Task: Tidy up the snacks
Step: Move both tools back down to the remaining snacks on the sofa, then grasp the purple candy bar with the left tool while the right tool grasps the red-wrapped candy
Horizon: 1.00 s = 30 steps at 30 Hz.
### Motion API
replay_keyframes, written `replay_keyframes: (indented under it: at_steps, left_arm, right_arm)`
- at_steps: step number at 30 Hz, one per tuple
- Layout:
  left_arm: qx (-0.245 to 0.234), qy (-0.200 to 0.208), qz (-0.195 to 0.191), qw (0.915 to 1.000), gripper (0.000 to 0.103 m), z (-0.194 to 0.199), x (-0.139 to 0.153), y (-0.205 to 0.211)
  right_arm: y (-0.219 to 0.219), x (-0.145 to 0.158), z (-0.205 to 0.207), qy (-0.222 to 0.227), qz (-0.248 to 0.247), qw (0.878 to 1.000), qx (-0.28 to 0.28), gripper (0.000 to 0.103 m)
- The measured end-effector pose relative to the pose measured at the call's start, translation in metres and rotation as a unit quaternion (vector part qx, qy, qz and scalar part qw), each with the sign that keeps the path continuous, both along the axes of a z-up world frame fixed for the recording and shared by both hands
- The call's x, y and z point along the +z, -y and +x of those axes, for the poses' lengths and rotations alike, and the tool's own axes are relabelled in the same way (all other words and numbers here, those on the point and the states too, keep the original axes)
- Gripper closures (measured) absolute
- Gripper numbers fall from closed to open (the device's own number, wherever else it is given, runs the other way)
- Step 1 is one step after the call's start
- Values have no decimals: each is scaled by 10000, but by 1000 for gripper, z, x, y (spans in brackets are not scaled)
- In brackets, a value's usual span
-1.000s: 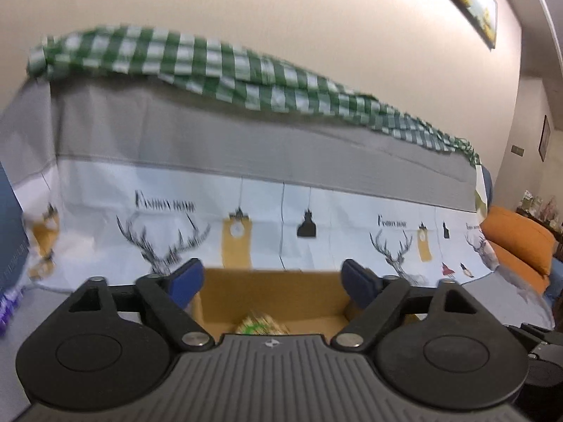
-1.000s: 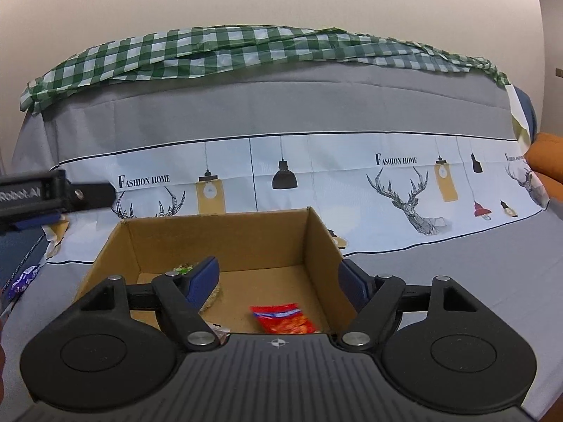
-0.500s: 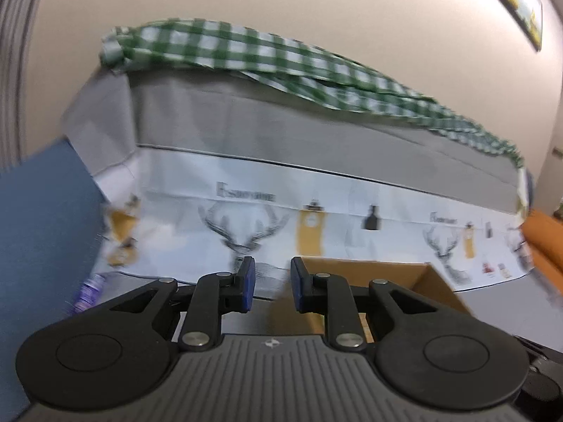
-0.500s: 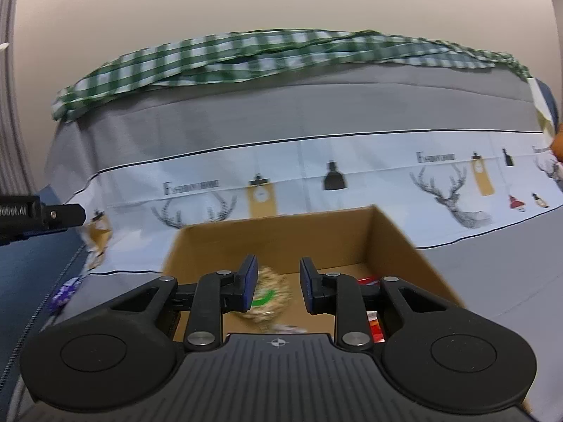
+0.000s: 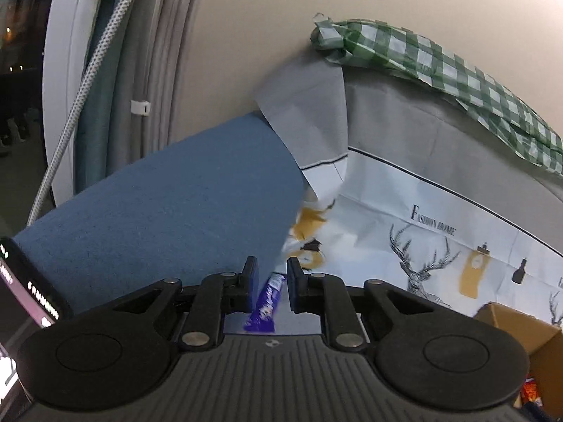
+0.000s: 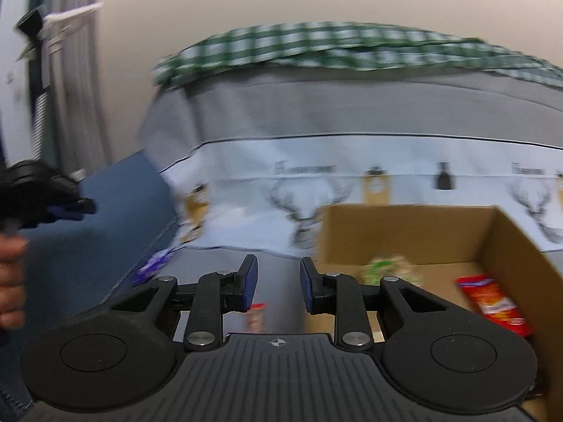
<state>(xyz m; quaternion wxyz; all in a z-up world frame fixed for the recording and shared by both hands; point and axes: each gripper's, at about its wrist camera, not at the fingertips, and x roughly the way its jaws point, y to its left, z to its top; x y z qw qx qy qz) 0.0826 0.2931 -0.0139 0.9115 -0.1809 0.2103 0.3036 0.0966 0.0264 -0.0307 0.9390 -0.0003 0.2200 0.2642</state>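
Item: both hand-held grippers swung away from the cardboard box (image 6: pixel 404 232), left hand-held gripper (image 5: pixel 271 290) narrowed and closing, empty, purple snack packet (image 5: pixel 266 302) lying beyond at 12 o'clock; right hand-held gripper (image 6: pixel 278 286) narrow, empty; pickup pending.

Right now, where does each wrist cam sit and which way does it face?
Left wrist: on the left gripper, jaws closing with nothing pressed between them, facing blue upholstery and the purple snack wrapper lying ahead past the gap; only its fingers show.
Right wrist: on the right gripper, facing the cardboard box holding a red packet; the person's hand shows at left.
Shared: purple snack wrapper, cardboard box, deer-print cover.
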Motion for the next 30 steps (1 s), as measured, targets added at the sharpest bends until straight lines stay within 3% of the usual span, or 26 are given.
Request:
replay_keyframes:
  at_steps: [5, 8, 11, 13, 21, 24, 26, 29, 30]
  left_arm:
    - [-368, -227, 580, 9974, 85, 10, -21, 7]
    - [-470, -406, 653, 9959, 85, 23, -33, 11]
    - [-518, -568, 698, 9946, 85, 32, -45, 10]
    - [-530, -659, 729, 9937, 85, 37, -50, 10]
    - [-694, -1336, 1299, 9800, 82, 77, -75, 22]
    - [-690, -1646, 1512, 9723, 70, 96, -87, 26]
    - [-753, -1873, 1749, 9637, 46, 109, -97, 33]
    - [-783, -2355, 2277, 9416, 24, 129, -118, 47]
    - [-776, -2466, 2394, 9359, 22, 133, -124, 48]
  right_arm:
    - [-44, -13, -3, -210, -136, 9988, 411, 75]
    - [-69, -26, 2, -328, -334, 9979, 451, 73]
    - [-92, -42, 16, -500, -681, 9961, 255, 57]
    - [-100, -53, 28, -632, -839, 9945, 36, 53]
    - [-120, -99, 70, -1092, -1406, 9831, -434, 50]
    - [-120, -109, 76, -1216, -1539, 9790, -552, 50]
    - [-119, -117, 82, -1411, -1544, 9760, -608, 50]
    - [-114, -121, 88, -1561, -1382, 9759, -652, 51]
    - [-113, -121, 88, -1573, -1354, 9762, -634, 53]
